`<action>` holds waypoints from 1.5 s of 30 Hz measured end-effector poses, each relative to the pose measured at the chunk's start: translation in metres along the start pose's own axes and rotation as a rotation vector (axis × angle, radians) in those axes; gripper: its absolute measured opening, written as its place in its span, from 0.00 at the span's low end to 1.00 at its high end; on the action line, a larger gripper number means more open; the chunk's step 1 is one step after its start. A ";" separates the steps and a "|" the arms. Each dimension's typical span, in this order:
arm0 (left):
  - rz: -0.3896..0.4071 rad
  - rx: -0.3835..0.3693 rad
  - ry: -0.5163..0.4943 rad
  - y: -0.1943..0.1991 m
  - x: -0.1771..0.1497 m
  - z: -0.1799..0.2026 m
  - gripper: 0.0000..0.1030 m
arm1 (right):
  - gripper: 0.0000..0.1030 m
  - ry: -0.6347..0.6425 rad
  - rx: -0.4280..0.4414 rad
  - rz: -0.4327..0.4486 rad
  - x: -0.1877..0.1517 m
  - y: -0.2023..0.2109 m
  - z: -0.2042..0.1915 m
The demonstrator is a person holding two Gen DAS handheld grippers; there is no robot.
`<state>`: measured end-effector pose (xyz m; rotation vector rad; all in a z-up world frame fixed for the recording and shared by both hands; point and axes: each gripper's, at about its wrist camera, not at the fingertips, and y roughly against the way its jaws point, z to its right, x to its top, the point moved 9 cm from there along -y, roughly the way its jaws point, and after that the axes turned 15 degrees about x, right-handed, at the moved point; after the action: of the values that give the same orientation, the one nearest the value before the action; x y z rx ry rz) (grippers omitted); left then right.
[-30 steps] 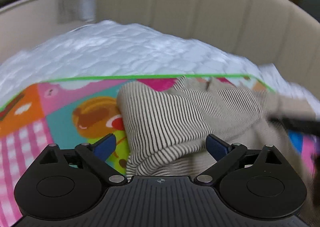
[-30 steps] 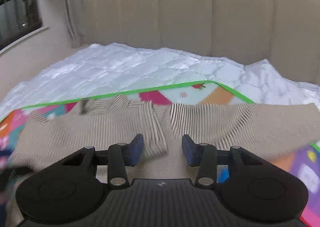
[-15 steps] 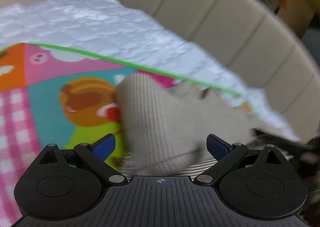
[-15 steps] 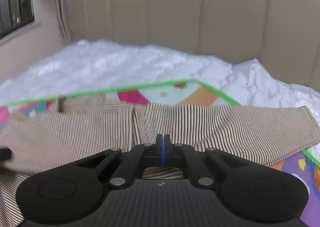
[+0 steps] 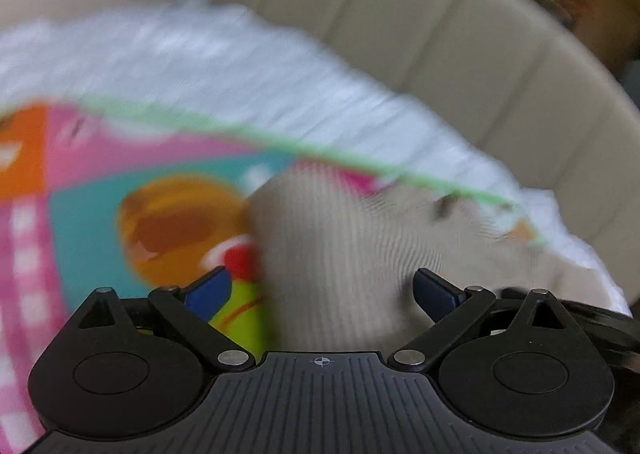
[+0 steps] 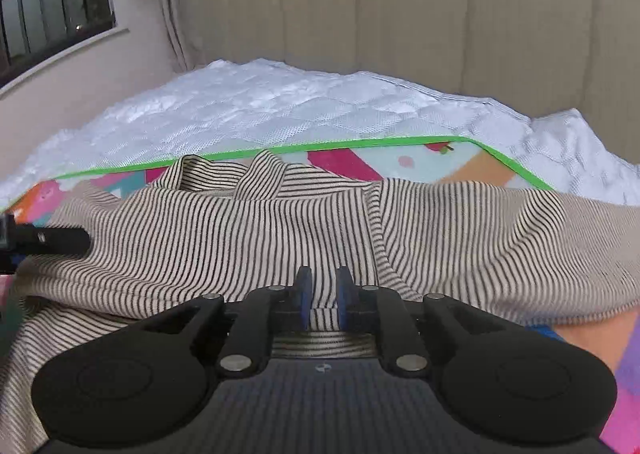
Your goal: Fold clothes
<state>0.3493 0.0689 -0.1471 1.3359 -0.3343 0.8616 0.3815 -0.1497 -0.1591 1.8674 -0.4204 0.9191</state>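
Note:
A beige shirt with thin dark stripes (image 6: 240, 230) lies spread across a colourful play mat (image 6: 460, 166), collar toward the far edge. My right gripper (image 6: 322, 286) sits at the shirt's near hem with a fold of striped cloth filling the narrow gap between its blue pads; the jaws are opening slightly. In the blurred left wrist view, my left gripper (image 5: 320, 286) stands wide open over the shirt's (image 5: 340, 246) left end, its pads apart from the cloth. A black finger of the left gripper (image 6: 48, 240) shows at the left edge of the right wrist view.
The mat (image 5: 120, 158) has a green border and lies on a white quilted cover (image 6: 280, 102). A padded beige headboard (image 6: 400, 14) curves round the far side. A barred window (image 6: 48, 14) and a curtain stand at the back left.
The right gripper closed from open at the shirt's hem and now shows a small gap filled with cloth. The left gripper rolled and shifted slightly, still open.

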 end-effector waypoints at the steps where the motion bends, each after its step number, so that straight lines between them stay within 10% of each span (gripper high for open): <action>1: -0.015 0.004 0.015 0.000 0.000 -0.003 0.96 | 0.11 0.021 -0.009 -0.010 0.000 0.000 -0.003; 5: 0.074 0.060 0.037 0.015 0.012 -0.009 0.96 | 0.11 0.086 -0.031 -0.035 0.000 0.001 -0.005; 9: 0.252 -0.194 0.125 0.061 0.036 0.007 0.96 | 0.11 0.139 -0.056 -0.039 -0.002 0.006 -0.009; 12: 0.239 -0.286 0.017 0.066 0.025 0.034 0.96 | 0.11 0.131 -0.025 -0.009 0.005 0.012 -0.020; 19: 0.029 -0.121 -0.101 0.017 -0.004 0.038 0.96 | 0.17 0.056 0.128 0.010 0.035 0.000 -0.039; 30: 0.031 -0.079 -0.186 0.014 -0.016 0.037 0.96 | 0.23 -0.052 0.033 0.022 0.016 0.017 0.007; 32: 0.029 -0.078 -0.186 0.012 -0.016 0.037 0.96 | 0.35 -0.095 0.003 0.061 0.017 0.038 0.024; 45: 0.008 -0.082 -0.154 0.012 -0.015 0.034 0.98 | 0.36 -0.523 -0.463 0.307 -0.029 0.164 0.232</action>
<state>0.3399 0.0318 -0.1405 1.3283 -0.4907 0.7456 0.3543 -0.4331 -0.1351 1.6104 -1.1605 0.4514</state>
